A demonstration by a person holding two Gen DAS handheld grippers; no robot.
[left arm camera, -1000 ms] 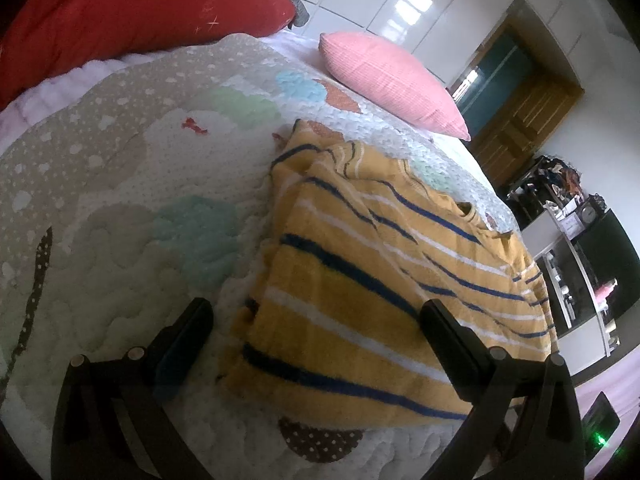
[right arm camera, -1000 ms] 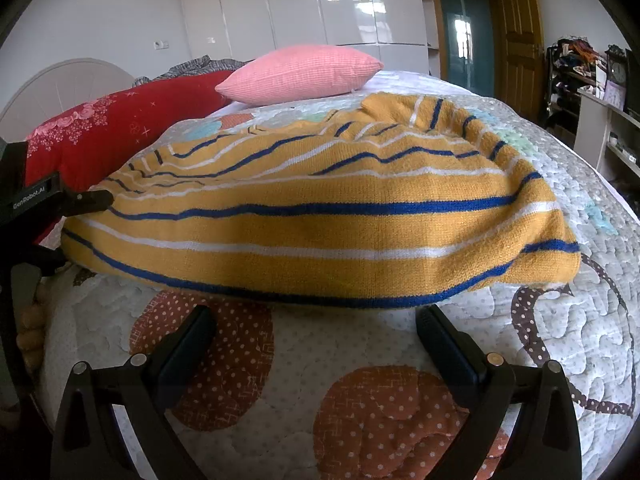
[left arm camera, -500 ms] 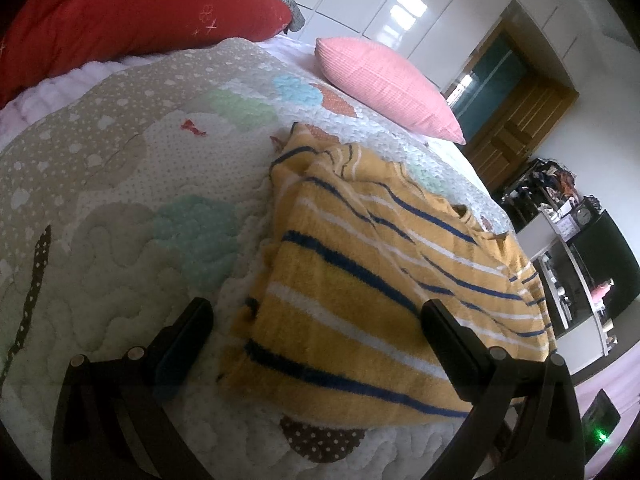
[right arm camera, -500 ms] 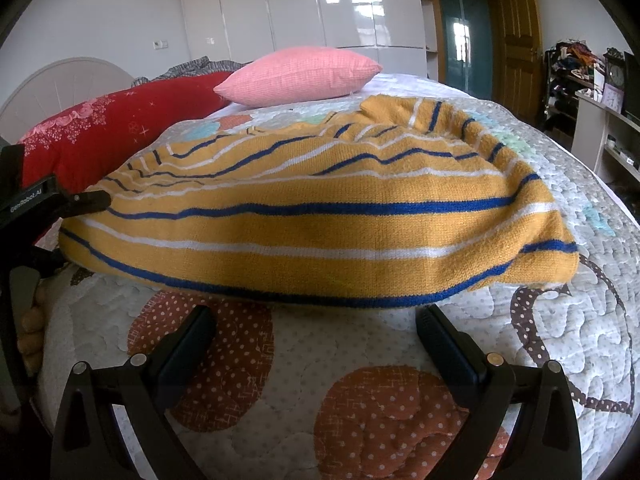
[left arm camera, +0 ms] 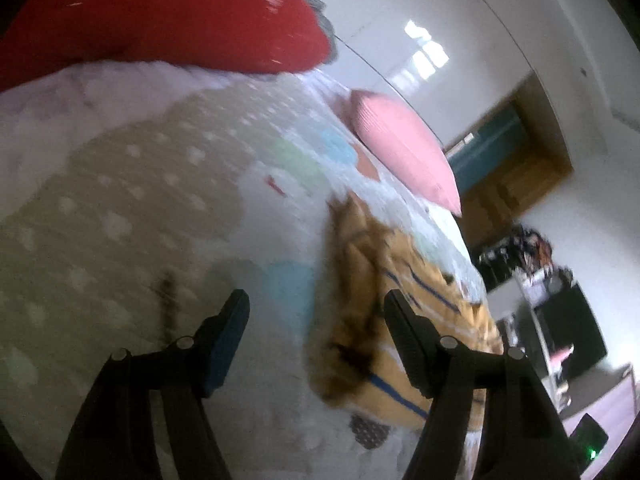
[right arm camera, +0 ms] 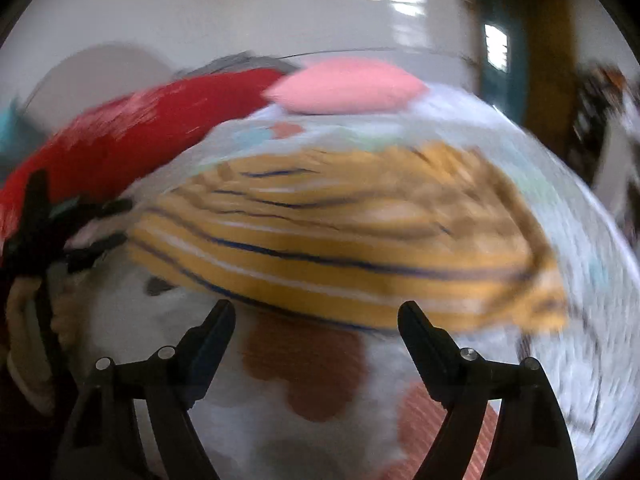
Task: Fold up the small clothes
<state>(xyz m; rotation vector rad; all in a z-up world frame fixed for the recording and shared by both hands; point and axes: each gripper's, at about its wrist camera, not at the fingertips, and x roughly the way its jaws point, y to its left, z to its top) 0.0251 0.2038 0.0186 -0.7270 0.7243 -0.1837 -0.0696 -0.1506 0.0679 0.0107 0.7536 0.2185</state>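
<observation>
A yellow knit sweater (right arm camera: 344,236) with blue and white stripes lies folded on the quilted bedspread (right arm camera: 304,364). My right gripper (right arm camera: 316,320) is open and empty, just short of its near hem. In the left wrist view the sweater (left arm camera: 400,320) lies to the right. My left gripper (left arm camera: 316,312) is open and empty above the quilt (left arm camera: 132,208), with its right finger over the sweater's left edge. The left gripper and the hand that holds it also show at the left in the right wrist view (right arm camera: 92,228). Both views are blurred.
A red pillow (left arm camera: 168,12) and a pink pillow (left arm camera: 404,152) lie at the head of the bed. White wardrobes and a wooden door (left arm camera: 508,184) stand behind. Cluttered shelves (left arm camera: 536,280) stand past the bed's right side.
Both grippers have pulled back and up from the sweater, which now looks smaller and farther. The left view has swung to the left. The sweater has not moved.
</observation>
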